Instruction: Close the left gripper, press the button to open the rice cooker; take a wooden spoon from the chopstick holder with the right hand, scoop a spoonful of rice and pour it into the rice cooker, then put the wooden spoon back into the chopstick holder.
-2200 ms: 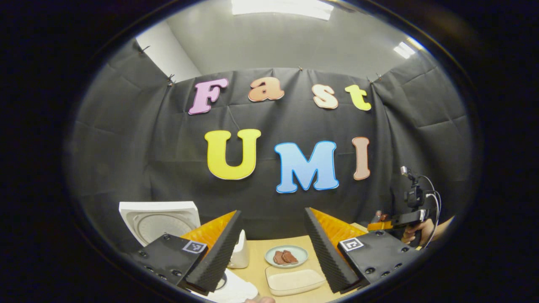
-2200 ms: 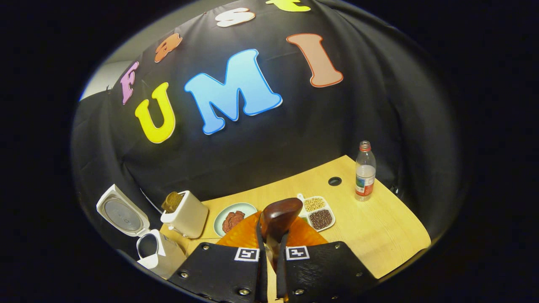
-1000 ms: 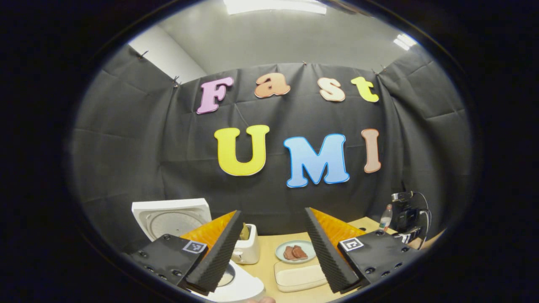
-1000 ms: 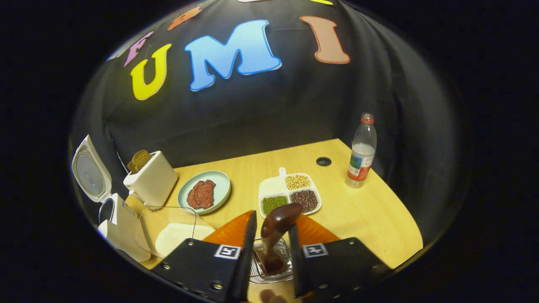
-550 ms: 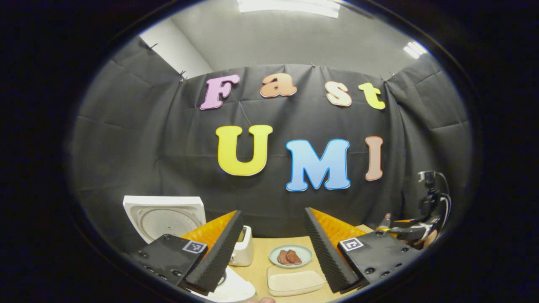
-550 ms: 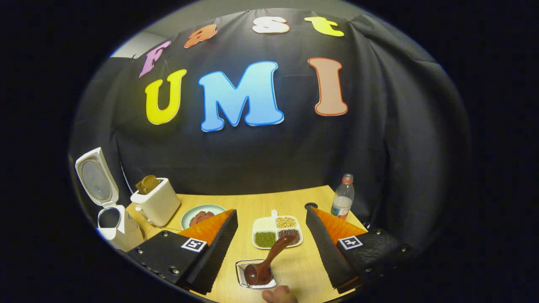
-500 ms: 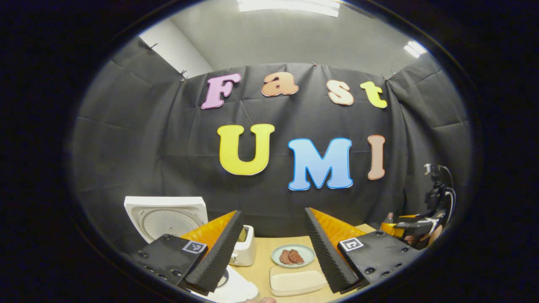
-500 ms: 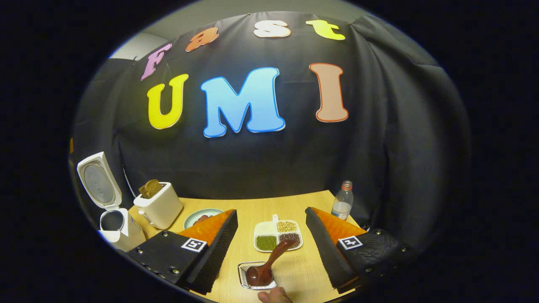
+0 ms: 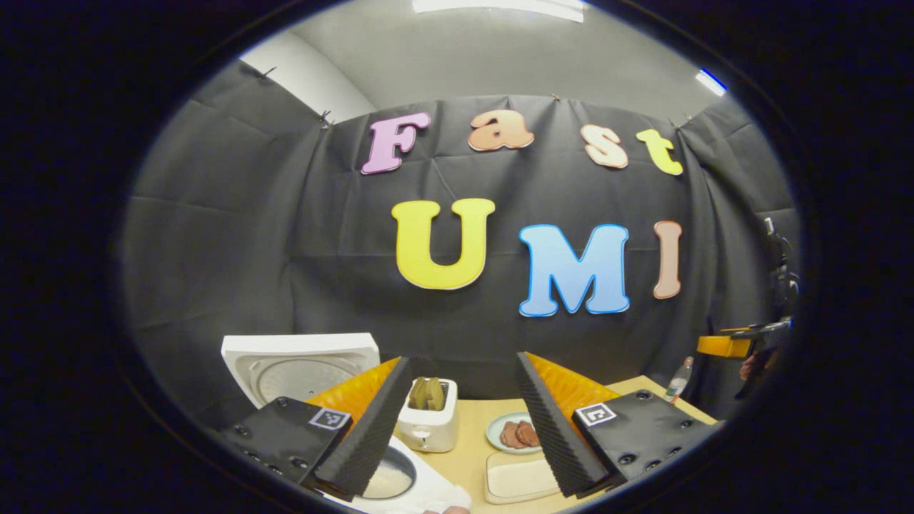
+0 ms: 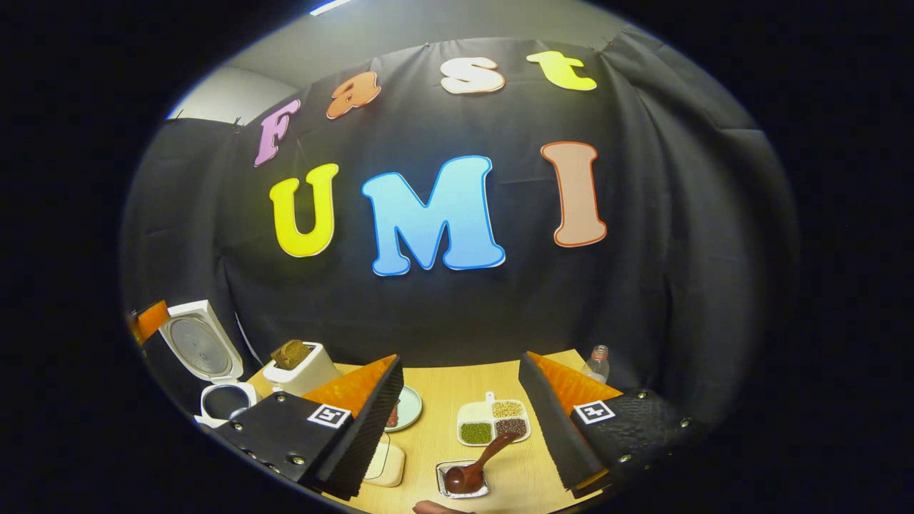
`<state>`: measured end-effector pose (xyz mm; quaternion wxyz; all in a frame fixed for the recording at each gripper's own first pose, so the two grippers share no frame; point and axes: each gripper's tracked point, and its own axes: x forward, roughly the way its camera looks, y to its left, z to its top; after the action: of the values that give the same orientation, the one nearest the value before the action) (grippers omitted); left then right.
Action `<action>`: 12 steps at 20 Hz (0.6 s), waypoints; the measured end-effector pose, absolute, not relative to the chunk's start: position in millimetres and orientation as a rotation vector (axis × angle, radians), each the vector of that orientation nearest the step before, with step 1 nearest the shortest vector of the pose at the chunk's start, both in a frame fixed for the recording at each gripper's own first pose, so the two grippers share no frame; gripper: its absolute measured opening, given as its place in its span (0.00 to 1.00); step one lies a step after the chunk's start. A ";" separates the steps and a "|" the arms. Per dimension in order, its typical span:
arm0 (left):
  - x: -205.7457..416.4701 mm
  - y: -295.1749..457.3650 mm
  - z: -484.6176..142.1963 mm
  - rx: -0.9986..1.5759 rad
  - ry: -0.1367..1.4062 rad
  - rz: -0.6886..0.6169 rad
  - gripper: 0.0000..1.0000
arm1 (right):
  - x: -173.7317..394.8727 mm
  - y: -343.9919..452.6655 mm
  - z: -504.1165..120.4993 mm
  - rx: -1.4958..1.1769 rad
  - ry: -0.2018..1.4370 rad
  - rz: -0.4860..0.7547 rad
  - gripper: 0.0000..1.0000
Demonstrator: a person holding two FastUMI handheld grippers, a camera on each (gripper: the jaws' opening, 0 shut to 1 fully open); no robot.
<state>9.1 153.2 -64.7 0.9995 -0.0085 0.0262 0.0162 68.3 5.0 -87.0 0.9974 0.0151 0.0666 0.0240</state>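
The white rice cooker (image 9: 421,492) stands with its lid (image 9: 300,364) raised, and something pale shows in the pot (image 9: 389,477). My left gripper (image 9: 462,371) hovers over it, open and holding nothing. In the right gripper view the brown wooden spoon (image 10: 485,455) leans in the metal chopstick holder (image 10: 463,482) on the table. My right gripper (image 10: 459,371) is above and behind the holder, open, clear of the spoon. The rice dish (image 10: 389,462) lies left of the holder. The open cooker (image 10: 214,378) is far left.
A toaster (image 9: 428,421) with bread, a plate of meat (image 9: 518,434) and the rice dish (image 9: 518,477) sit behind the cooker. A divided tray of beans (image 10: 494,422) and a bottle (image 10: 596,364) stand at the back right. A fingertip (image 10: 435,508) shows at the bottom edge.
My right gripper opened, left the spoon in the holder and drew up and back. The left gripper turned a little, bringing the cooker pot more into view.
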 end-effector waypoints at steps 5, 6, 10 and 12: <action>31.6 225.2 -45.4 -0.058 0.025 0.136 0.98 | 68.0 15.4 -65.8 -0.005 0.098 0.073 0.98; 37.0 240.1 -42.3 -0.044 0.021 0.158 1.00 | 67.9 17.9 -62.0 -0.004 0.093 0.075 0.98; 60.7 284.3 -17.3 0.026 -0.020 0.206 0.95 | 71.0 26.9 -59.1 -0.027 0.088 0.090 0.98; 77.3 308.0 -14.3 0.033 -0.004 0.239 0.93 | 72.4 28.6 -56.3 -0.030 0.086 0.091 0.98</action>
<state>77.3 308.0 -14.3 0.9928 0.0166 -0.0018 0.1190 72.4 28.6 -56.3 0.9979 -0.0152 0.0430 0.0456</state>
